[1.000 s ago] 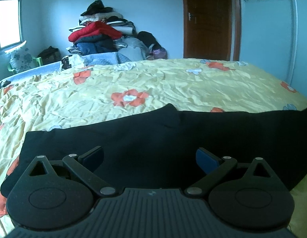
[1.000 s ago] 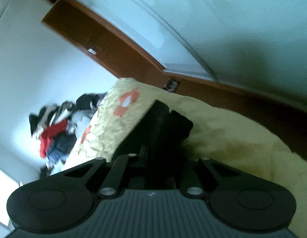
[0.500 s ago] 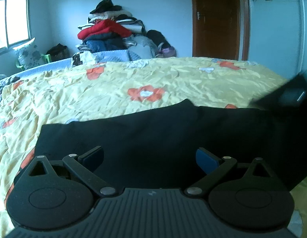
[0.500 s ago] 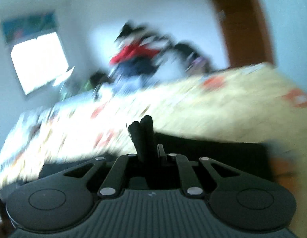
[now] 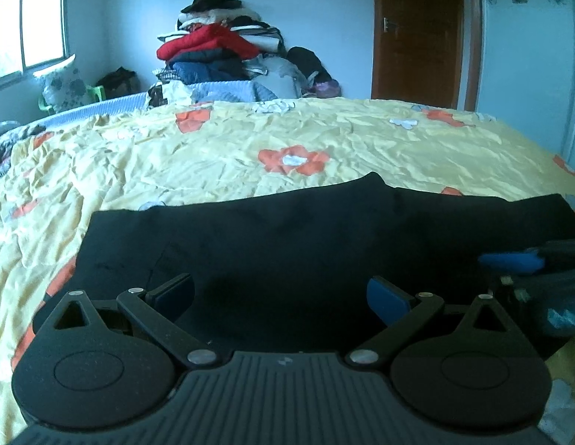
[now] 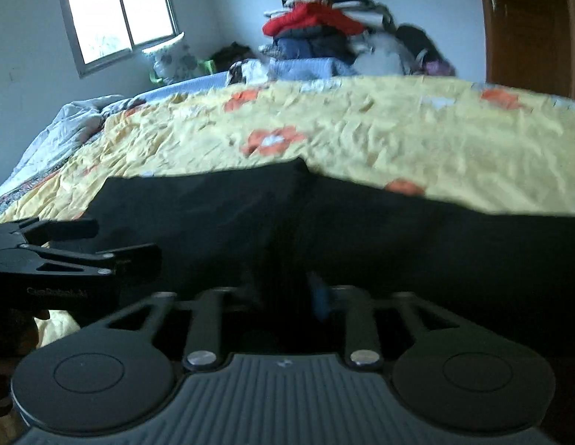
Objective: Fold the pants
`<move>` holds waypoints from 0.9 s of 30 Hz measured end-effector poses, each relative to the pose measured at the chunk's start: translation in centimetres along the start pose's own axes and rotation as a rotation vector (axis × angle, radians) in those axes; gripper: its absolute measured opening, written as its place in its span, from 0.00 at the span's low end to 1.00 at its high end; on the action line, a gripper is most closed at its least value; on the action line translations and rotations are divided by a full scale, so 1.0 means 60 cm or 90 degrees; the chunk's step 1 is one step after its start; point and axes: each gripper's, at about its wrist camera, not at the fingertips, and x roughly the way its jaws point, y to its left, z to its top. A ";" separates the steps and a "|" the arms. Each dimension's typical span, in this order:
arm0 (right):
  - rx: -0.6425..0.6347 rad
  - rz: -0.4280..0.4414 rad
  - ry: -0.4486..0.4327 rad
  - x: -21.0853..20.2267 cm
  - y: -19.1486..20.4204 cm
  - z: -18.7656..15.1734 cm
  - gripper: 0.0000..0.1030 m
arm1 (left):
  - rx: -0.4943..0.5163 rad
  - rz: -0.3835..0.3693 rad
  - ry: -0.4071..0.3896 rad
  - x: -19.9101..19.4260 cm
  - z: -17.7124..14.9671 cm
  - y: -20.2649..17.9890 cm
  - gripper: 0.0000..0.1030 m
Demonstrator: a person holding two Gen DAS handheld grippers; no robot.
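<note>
Black pants [image 5: 287,237] lie flat across the near part of the yellow flowered bedspread [image 5: 250,148], and they also fill the lower half of the right wrist view [image 6: 361,230]. My left gripper [image 5: 280,293] is open and empty, low over the pants' near edge. My right gripper [image 6: 287,293] hovers over the pants to the right; its fingers are blurred against the dark cloth, so its state is unclear. It shows at the right edge of the left wrist view [image 5: 528,263], and the left gripper shows at the left of the right wrist view [image 6: 83,244].
A heap of clothes [image 5: 220,48] stands beyond the bed's far edge. A wooden door [image 5: 417,33] is at the back right, a window [image 5: 28,22] at the left. A rumpled white quilt [image 6: 65,129] lies at the bed's left side.
My right gripper swung from pointing up along the bed's edge with dark cloth in it to level over the pants beside the left gripper. The pants now lie flat. The left gripper shifted slightly.
</note>
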 end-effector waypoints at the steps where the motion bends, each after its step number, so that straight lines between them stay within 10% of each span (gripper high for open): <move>1: -0.009 0.013 -0.004 -0.007 0.006 -0.002 0.75 | 0.002 0.003 0.000 0.000 0.001 0.000 0.98; 5: -0.033 0.081 -0.097 -0.081 0.015 0.009 0.75 | -0.012 0.011 0.006 0.005 0.007 0.004 0.98; 9: -0.004 -0.045 -0.070 -0.092 -0.024 0.020 0.75 | -0.047 -0.030 0.017 0.011 0.030 0.000 0.98; 17: -0.002 -0.095 -0.006 -0.059 -0.046 -0.047 0.81 | -0.074 -0.263 0.054 0.052 0.108 -0.087 0.98; 27: -0.052 -0.226 -0.013 -0.106 -0.059 -0.049 0.83 | 0.041 -0.261 0.094 0.127 0.089 -0.192 0.94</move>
